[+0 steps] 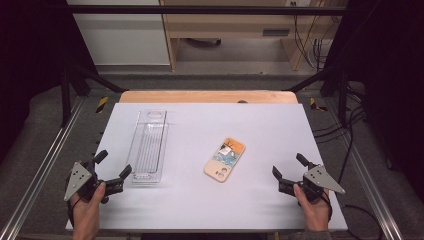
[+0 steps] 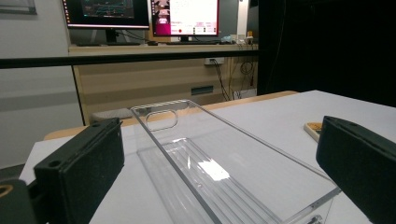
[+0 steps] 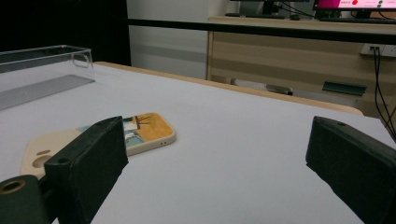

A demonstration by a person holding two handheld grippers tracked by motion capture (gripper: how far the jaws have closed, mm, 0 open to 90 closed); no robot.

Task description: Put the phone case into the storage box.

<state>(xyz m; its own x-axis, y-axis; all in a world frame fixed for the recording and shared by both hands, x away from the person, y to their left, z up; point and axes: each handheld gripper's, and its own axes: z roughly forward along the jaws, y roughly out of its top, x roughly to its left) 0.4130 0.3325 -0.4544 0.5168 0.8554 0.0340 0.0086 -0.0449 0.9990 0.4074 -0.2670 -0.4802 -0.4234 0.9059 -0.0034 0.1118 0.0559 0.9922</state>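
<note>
High view, looking down on a matte white tabletop (image 1: pixel 200 200) edged in pale wood at its far side: a long, clear plastic tray (image 1: pixel 148 145) with a ribbed floor and a slot handle cut in its far end lies left of centre, lengthwise toward the top of the frame. It holds nothing visible. Right of centre, well apart from it, a cream-coloured, round-cornered phone case (image 1: pixel 225 159) with an orange and blue printed picture lies flat and slightly tilted, its camera cut-outs toward the lower edge of the frame.

At lower left a hand (image 1: pixel 86 212) grips the left claw (image 1: pixel 113 166), black with a grey three-cornered plate; its jaws stand spread, just beside the tray's near end and not touching it. At lower right the other hand (image 1: pixel 314 210) holds the right claw (image 1: pixel 287 165), its jaws likewise spread over bare tabletop, apart from the case.

Left gripper view: the tray (image 2: pixel 224 163) runs up between two blocky, grainy black jaws held wide, its glossy walls catching a light reflection.

Right gripper view: the case (image 3: pixel 140 130) lies at centre left, partly behind one jaw, with the tray (image 3: pixel 42 70) at upper left.
</note>
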